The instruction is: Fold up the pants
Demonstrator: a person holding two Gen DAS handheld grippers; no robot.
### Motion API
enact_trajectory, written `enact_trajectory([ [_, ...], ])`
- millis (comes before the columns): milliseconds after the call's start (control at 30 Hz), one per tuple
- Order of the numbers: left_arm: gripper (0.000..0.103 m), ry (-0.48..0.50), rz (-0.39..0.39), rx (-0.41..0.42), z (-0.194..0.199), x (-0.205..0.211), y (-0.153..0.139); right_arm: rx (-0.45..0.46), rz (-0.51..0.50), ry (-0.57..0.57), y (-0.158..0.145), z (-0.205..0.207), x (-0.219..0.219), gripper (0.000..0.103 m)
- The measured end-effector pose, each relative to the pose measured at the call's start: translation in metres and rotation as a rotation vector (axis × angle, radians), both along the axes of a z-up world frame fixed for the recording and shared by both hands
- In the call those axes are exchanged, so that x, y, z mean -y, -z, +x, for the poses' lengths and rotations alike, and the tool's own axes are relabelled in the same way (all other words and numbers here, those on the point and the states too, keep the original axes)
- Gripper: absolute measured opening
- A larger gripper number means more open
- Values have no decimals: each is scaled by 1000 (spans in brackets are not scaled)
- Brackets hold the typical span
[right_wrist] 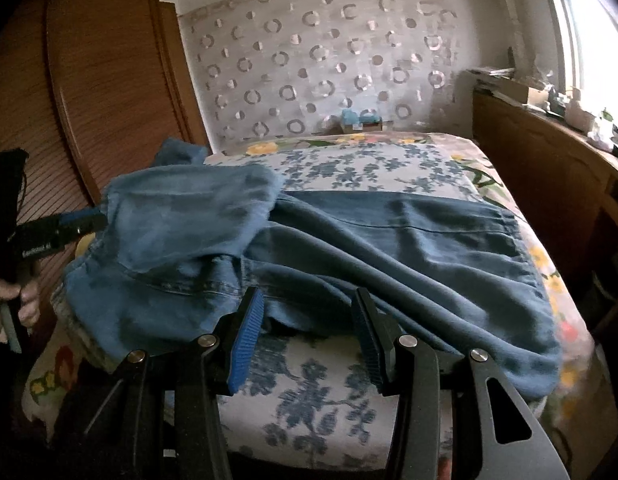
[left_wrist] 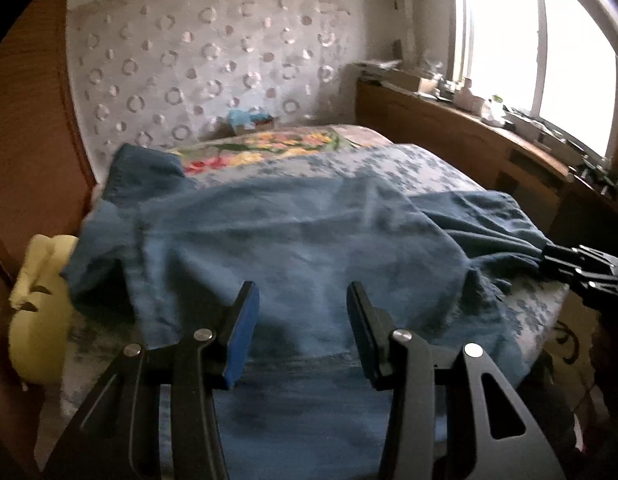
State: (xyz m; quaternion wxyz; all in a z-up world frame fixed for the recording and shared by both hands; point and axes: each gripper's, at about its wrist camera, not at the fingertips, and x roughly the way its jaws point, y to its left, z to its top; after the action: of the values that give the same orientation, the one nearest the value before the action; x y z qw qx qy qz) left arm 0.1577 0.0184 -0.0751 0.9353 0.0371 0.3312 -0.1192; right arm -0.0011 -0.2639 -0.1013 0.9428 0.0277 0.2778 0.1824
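From the left wrist, the pants [left_wrist: 293,240] lie spread across the bed [left_wrist: 429,164], rumpled, one part doubled over toward the far left corner, likely a first fold laid across the rest. The left gripper [left_wrist: 303,320] hangs over the near cloth with its jaws apart and nothing between the pads [left_wrist: 241,332]; it looks released, probably poised to pick a new edge. At the right edge, the right gripper [left_wrist: 581,268] sits against a bunched end of the pants, though whether it touches the cloth I cannot tell from here. A yellow pillow [left_wrist: 37,320] lies off the bed's left side. From the right wrist, the pants [right_wrist: 349,248] run from the near left to the right edge of the bed [right_wrist: 329,400], a lighter flap lying over the darker leg. The right gripper [right_wrist: 309,328] stands with jaws parted just at the near hem, gripping nothing. The left gripper [right_wrist: 69,224], held by a hand [right_wrist: 13,304], points at the flap's left edge.
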Motion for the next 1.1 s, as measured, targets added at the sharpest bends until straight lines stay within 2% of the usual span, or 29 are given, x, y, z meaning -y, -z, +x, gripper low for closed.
enact_trajectory([
  [67,49,15,-5,-31,3,8,9,-3,10,5,1,-1,9,48],
  [133,63,24,-8,-53,7,16,19,-7,13,15,2,-1,12,48],
  [233,78,49,-20,-80,12,27,31,-17,13,24,6,-3,18,48],
  [433,82,93,-35,-98,12,45,40,-20,0,56,8,-7,29,48],
  [567,82,112,-8,-104,11,55,44,-23,2,90,9,-11,51,48],
  [800,82,101,53,-130,12,66,56,-12,-35,170,8,-18,82,48],
  [1100,82,66,36,-146,11,66,63,-53,-53,282,17,-13,114,48],
])
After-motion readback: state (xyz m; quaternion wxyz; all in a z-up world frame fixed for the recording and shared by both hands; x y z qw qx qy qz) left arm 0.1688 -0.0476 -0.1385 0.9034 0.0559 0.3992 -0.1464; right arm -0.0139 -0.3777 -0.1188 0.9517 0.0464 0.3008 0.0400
